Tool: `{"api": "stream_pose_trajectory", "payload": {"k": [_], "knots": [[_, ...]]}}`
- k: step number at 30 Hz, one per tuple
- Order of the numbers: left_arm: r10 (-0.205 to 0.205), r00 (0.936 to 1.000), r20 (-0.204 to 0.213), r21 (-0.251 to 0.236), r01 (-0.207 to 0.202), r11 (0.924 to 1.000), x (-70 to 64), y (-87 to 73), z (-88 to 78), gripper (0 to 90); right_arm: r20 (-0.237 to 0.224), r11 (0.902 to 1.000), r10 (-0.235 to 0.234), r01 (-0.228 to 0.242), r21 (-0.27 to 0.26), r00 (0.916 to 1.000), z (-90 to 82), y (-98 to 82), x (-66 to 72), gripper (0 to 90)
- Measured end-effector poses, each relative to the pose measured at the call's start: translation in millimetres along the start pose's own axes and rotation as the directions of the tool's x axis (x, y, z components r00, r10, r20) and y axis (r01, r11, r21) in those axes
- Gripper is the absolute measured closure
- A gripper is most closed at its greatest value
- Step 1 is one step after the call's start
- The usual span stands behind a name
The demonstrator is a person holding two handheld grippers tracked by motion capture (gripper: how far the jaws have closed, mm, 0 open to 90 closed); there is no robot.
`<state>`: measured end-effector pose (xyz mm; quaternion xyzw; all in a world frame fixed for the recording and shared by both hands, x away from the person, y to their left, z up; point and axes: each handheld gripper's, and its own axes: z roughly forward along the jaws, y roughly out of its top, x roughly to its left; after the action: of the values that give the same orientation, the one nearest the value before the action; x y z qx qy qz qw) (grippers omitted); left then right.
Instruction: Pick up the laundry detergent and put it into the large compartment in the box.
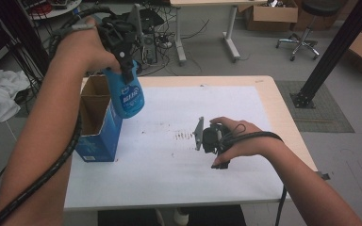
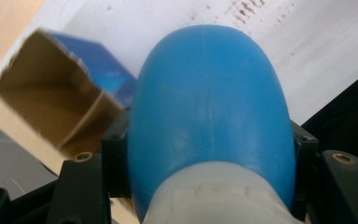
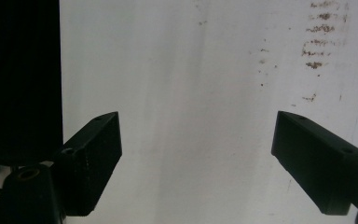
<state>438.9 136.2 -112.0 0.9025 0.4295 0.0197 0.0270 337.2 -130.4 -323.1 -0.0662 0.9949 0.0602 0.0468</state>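
From the high view: the left hand-held gripper (image 1: 125, 63) is up in the air above the left edge of the surface (image 1: 264, 101), clamped on a blue plastic bottle with white lettering (image 1: 126, 94). The bottle hangs neck-up, tilted slightly, right over the open top of a blue cardboard box with a brown inside (image 1: 96, 120) that stands upright on the white sheet covering the surface (image 1: 169, 165). Across the sheet, the right hand-held gripper (image 1: 199, 134) rests low near the middle, close to a patch of brown stains (image 1: 184, 136), well apart from the box.

Over to the left gripper view: the bottle's rounded blue body (image 2: 212, 107) looms between the two black jaws, which press against its sides just above a whitish collar. Beyond it, the open box (image 2: 60, 98) sits below and to the left.

Now the right gripper view: the right hand-held gripper (image 3: 196, 140) has its jaws spread wide with nothing between them, bare stained sheet (image 3: 191, 70) underneath.
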Motion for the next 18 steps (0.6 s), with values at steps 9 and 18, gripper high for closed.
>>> {"api": "stream_pose_trajectory", "payload": {"k": [9, 18], "knots": [[-0.203, 0.9787, 0.025, -0.017, 0.204, 0.9788, 18.2, -18.3, -23.5, 38.1, -0.002, 0.9999, -0.009, 0.009, -0.007, 1.0, 0.7, 3.8, -1.6, 16.1], [-0.375, 0.927, 0.008, -0.013, 0.375, 0.9269, 28.8, -32.1, -38.8, 38.1, 0.007, 0.9996, -0.025, 0.025, -0.014, 0.9997, -1.7, 7.9, -1.7, 16.1]]}}
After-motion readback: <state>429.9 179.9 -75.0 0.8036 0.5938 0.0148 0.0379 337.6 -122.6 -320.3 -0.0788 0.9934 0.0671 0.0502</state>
